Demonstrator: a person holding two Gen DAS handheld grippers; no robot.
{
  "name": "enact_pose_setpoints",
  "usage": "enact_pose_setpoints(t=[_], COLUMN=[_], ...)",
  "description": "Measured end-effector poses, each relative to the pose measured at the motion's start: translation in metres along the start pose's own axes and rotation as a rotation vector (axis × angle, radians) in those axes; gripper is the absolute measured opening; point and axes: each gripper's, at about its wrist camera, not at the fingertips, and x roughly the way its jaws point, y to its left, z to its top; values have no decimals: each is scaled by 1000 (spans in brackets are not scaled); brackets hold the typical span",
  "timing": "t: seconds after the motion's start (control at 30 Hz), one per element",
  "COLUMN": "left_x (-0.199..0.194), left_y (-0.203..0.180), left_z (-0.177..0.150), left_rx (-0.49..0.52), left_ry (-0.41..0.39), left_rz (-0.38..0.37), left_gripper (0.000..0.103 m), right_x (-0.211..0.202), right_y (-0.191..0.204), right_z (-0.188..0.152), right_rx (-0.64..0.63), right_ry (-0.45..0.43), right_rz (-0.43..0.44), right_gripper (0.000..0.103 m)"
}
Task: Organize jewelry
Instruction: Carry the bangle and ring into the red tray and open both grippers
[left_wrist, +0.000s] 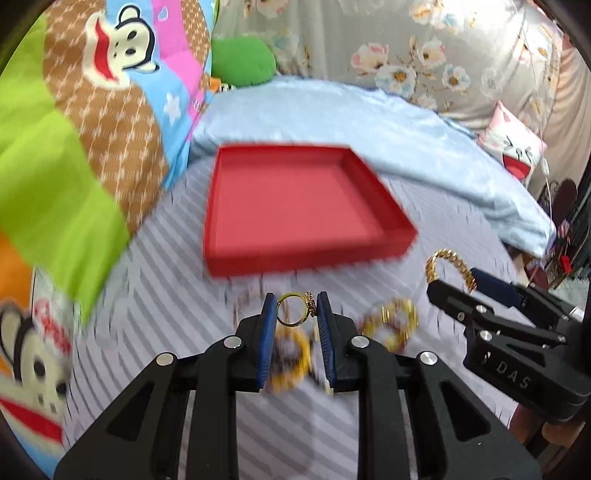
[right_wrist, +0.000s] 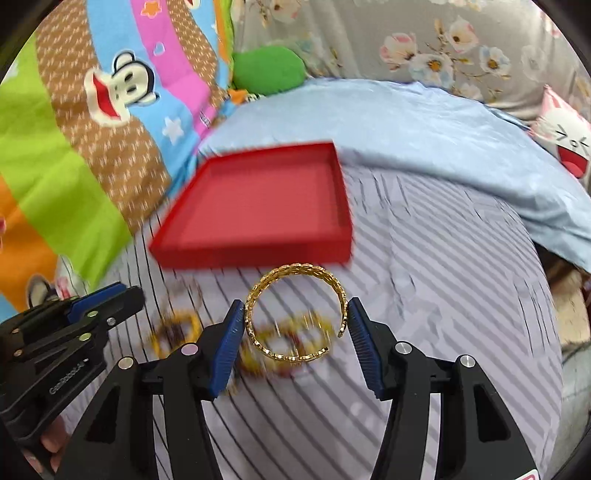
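Left wrist view
Left gripper (left_wrist: 295, 314): jaws drawn close, clamped on a small gold ring (left_wrist: 293, 309) held upright between the blue pads, above the striped bed sheet (left_wrist: 159, 280).
Right gripper (left_wrist: 467, 286): seen at the right edge, clamped on a gold cuff bracelet (left_wrist: 448, 267); its lower part is cut off by the frame.
Red tray (left_wrist: 303, 254): lies on the bed beyond both grippers, nothing visible inside; its edges are smeared by blur.
Loose jewelry (left_wrist: 391, 325): gold pieces on the sheet below the grippers, too blurred to tell what each is; one is partly hidden behind the left gripper's pads.

Right wrist view
Right gripper (right_wrist: 295, 321): jaws fairly wide, pads pressing the two sides of the open-ended cuff bracelet (right_wrist: 295, 314), raised off the sheet (right_wrist: 443, 295).
Left gripper (right_wrist: 122, 291): at the left edge, side-on; its ring is hidden.
Red tray (right_wrist: 251, 254): just beyond the bracelet, blurred.
Loose jewelry (right_wrist: 173, 328): gold smears on the sheet, partly hidden by the bracelet.
Fingers (right_wrist: 51, 443): partly cut off at the lower left edge.
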Motion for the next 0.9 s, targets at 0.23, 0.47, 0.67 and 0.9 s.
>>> enact_pose_setpoints(t=[0.23, 0.47, 0.67, 0.9], left_x=[59, 134, 188, 221], left_y=[14, 24, 33, 40], left_z=[93, 144, 165, 172], left_rx=[9, 19, 4, -2], left_ry=[-20, 27, 104, 157], left_rz=[10, 31, 30, 41], left_gripper=[22, 22, 21, 20], right_x=[55, 137, 188, 216], right_y=[14, 10, -2, -6], right_z=[84, 139, 158, 164], right_rx=[-44, -40, -16, -28], right_ry=[-12, 60, 128, 170], right_rz=[14, 3, -6, -24], right_gripper=[55, 55, 55, 56])
